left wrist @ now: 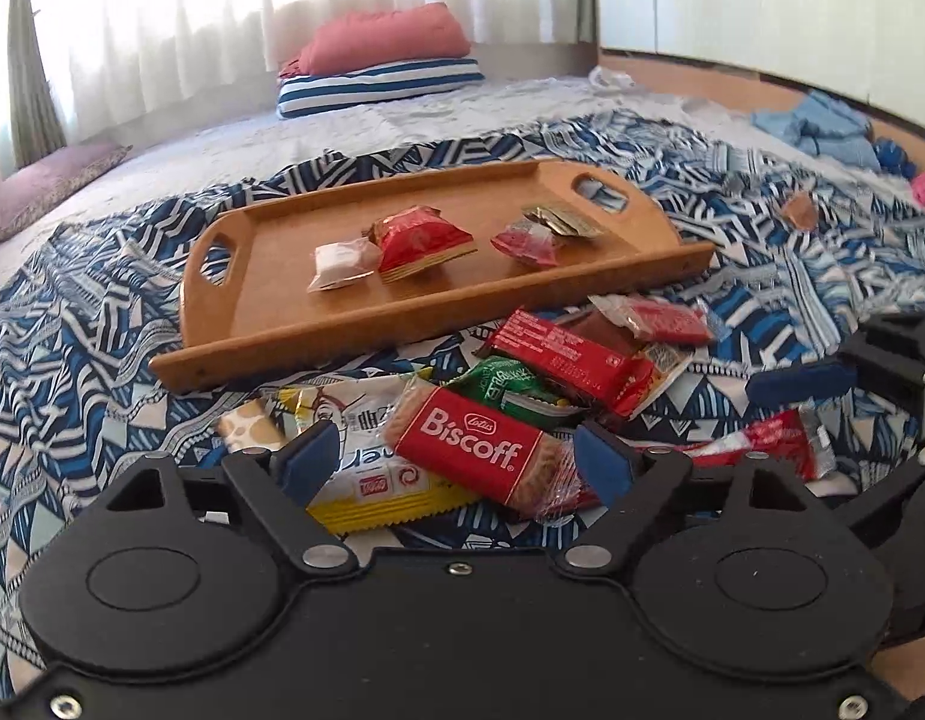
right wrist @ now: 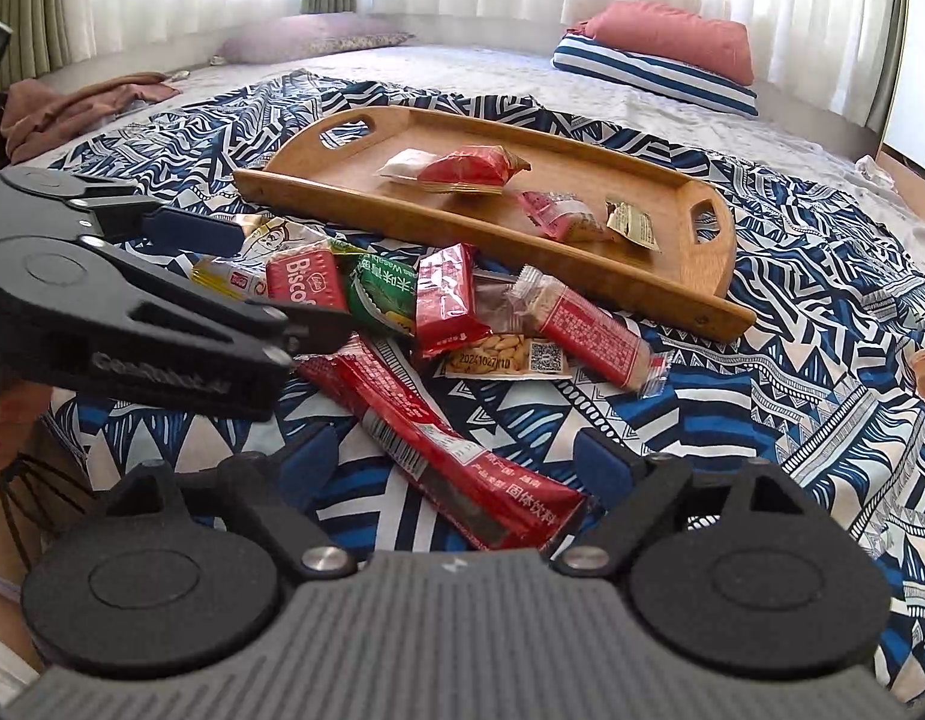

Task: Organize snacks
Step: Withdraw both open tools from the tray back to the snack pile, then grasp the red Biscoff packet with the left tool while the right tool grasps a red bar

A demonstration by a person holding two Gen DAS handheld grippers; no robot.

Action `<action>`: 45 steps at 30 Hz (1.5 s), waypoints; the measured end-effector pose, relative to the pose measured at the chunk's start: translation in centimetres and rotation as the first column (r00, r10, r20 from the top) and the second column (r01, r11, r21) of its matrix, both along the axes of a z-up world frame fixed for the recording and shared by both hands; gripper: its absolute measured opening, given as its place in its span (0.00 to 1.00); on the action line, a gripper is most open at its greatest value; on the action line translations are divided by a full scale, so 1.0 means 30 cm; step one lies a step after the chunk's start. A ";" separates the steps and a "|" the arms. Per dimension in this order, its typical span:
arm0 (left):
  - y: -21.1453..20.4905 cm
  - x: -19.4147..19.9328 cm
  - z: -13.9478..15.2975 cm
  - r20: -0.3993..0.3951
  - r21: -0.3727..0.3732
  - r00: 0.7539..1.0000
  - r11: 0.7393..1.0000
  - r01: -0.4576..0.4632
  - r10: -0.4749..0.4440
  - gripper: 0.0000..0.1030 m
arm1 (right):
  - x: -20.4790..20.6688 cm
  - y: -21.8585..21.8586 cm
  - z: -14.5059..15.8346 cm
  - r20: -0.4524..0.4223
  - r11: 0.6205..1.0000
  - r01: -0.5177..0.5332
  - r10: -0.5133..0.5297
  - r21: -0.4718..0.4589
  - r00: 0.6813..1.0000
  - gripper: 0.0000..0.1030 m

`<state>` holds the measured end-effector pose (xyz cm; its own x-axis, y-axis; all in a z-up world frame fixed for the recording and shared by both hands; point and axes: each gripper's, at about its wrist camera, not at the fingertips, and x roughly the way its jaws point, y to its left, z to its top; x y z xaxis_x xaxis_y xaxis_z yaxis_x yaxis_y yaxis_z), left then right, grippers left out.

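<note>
A wooden tray [left wrist: 264,330] [right wrist: 582,255] lies on the patterned cloth and carries a white packet [left wrist: 342,263], a red packet [left wrist: 423,243], a smaller red packet [left wrist: 528,243] and a gold sachet [left wrist: 561,221]. In front of it is a loose pile of snacks. My left gripper [left wrist: 456,459] [right wrist: 288,282] is open around a red Biscoff packet [left wrist: 471,447] [right wrist: 303,279], its pads clear of the wrapper. My right gripper [right wrist: 456,459] is open over a long red stick packet [right wrist: 456,450] that lies between its fingers. One blue pad [left wrist: 804,381] of the right gripper shows in the left wrist view.
The pile also holds a green packet [right wrist: 381,294], a red bar [right wrist: 594,339], a red square packet [right wrist: 447,300], a peanut packet [right wrist: 504,357] and a yellow-white packet [left wrist: 372,480]. Pillows [left wrist: 378,63] lie at the far end of the bed. Blue clothes [left wrist: 822,129] lie at the right, brown cloth [right wrist: 72,105] at the left.
</note>
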<state>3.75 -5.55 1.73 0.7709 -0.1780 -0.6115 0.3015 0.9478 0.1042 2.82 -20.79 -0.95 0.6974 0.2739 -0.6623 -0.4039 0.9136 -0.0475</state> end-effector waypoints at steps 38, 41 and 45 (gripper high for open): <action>0.079 -0.063 0.022 -0.058 -0.056 0.998 0.998 -0.007 0.004 0.65 | 0.015 -0.010 -0.013 -0.003 1.000 0.000 0.000 0.011 1.000 0.91; 0.072 -0.066 0.014 -0.054 -0.043 0.999 0.999 -0.011 0.009 0.73 | 0.014 -0.009 -0.014 -0.002 1.000 0.001 -0.001 0.009 1.000 0.91; 0.060 -0.054 0.002 -0.059 -0.053 0.998 0.998 -0.023 0.020 0.79 | 0.014 -0.008 -0.014 -0.002 1.000 0.001 -0.001 0.009 1.000 0.91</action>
<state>2.15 -3.75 1.78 0.7382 -0.1960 -0.6455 0.2853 0.9578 0.0354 3.24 -21.03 -1.36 0.6964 0.2789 -0.6613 -0.4030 0.9144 -0.0388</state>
